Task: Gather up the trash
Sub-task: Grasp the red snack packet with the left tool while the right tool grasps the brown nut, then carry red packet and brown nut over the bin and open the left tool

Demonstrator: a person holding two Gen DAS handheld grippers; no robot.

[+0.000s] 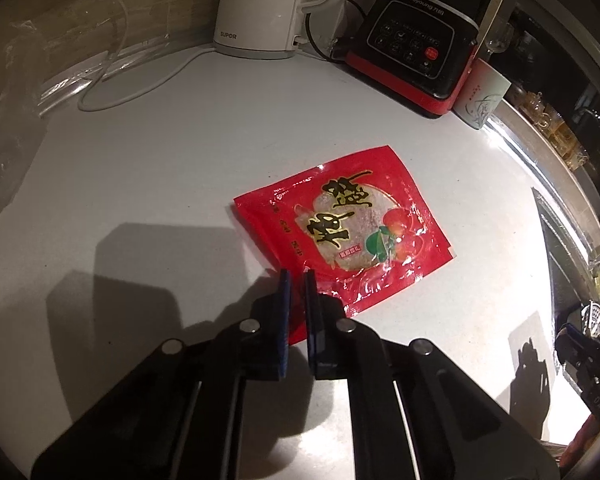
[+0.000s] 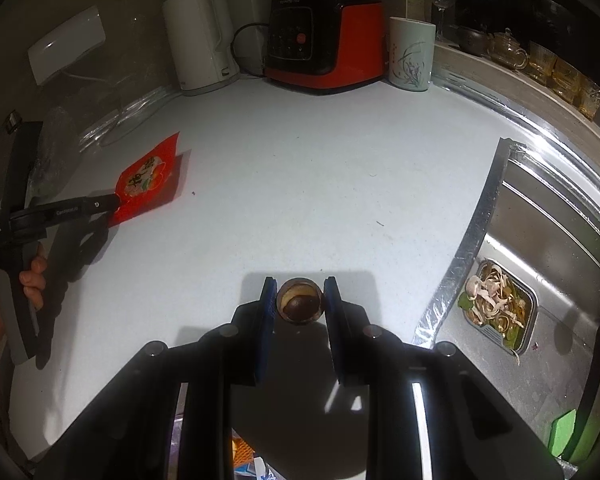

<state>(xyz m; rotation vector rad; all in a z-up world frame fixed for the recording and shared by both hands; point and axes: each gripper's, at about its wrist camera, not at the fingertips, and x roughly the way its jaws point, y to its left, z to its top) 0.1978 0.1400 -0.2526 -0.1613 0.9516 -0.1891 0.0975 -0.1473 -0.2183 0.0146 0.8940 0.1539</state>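
Left claw (image 1: 298,276) pinched narrow on the near corner of the red snack wrapper (image 1: 342,226) lying flat on the white worktop (image 1: 160,152); right claw (image 2: 300,286) clamping a small brown round husk (image 2: 300,299) above the worktop, beside the sink (image 2: 556,216) whose strainer tray (image 2: 528,322) holds scraps

Hard overhead light on the countertop (image 1: 148,168), sharp black shadows at six o'clock, glare streaking the sink rim (image 2: 476,216) at three, corners bending into dark fisheye vignette.
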